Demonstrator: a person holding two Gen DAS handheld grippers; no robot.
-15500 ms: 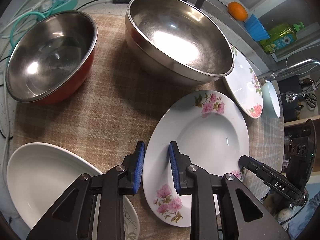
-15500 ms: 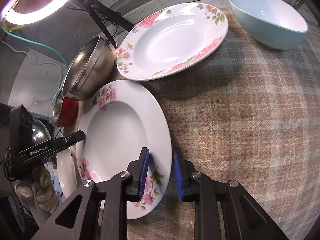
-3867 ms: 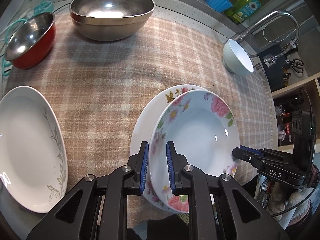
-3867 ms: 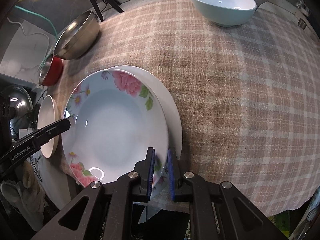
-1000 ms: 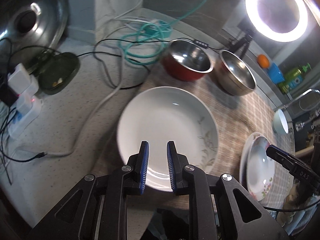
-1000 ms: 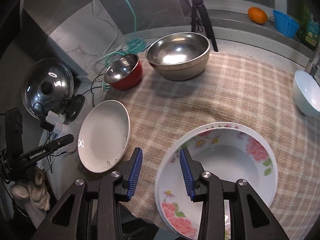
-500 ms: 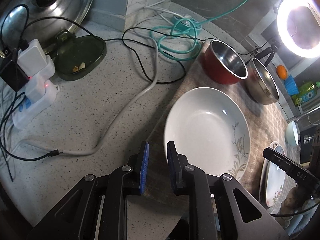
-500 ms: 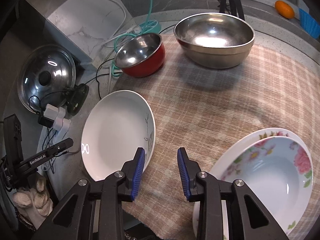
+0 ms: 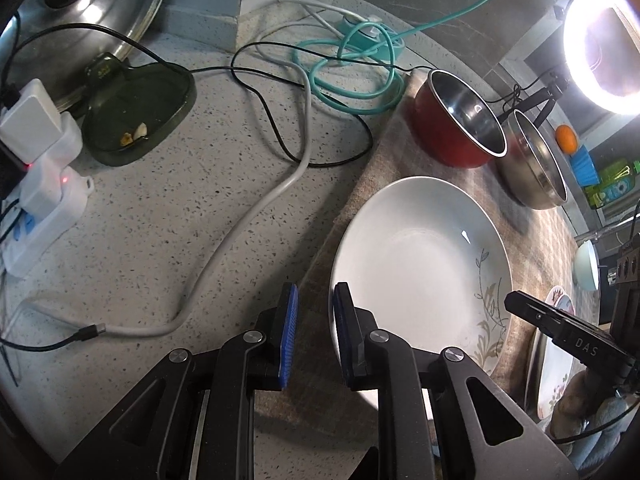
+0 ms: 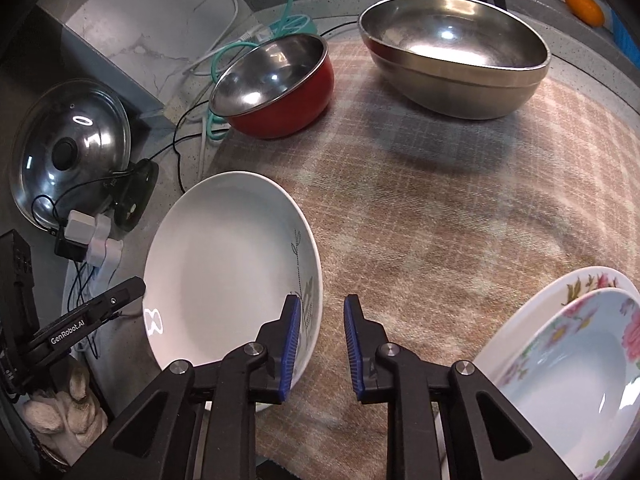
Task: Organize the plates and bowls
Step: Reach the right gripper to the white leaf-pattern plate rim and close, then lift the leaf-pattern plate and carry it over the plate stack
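Observation:
A white deep plate with a grey leaf print [image 9: 420, 272] [image 10: 224, 272] lies at the left end of the plaid cloth [image 10: 440, 216]. My left gripper [image 9: 314, 332] is open, its jaws on either side of the plate's near-left rim. My right gripper [image 10: 320, 344] is open, its jaws on either side of the plate's right rim. Two stacked floral plates [image 10: 568, 364] lie at the lower right. A red bowl [image 10: 276, 88] and a large steel bowl [image 10: 452, 56] stand at the back. A pale blue bowl [image 9: 586, 270] shows far right in the left wrist view.
Cables [image 9: 280, 184], a power strip with adapters [image 9: 36, 184], a dark green dish [image 9: 136, 116] and a steel pot lid [image 10: 68, 152] lie on the speckled counter left of the cloth. A ring light [image 9: 604, 60] stands behind the bowls.
Both grippers have closed in on the white leaf plate from opposite sides. The left gripper has opened wider and now straddles its rim. The floral plates stay stacked.

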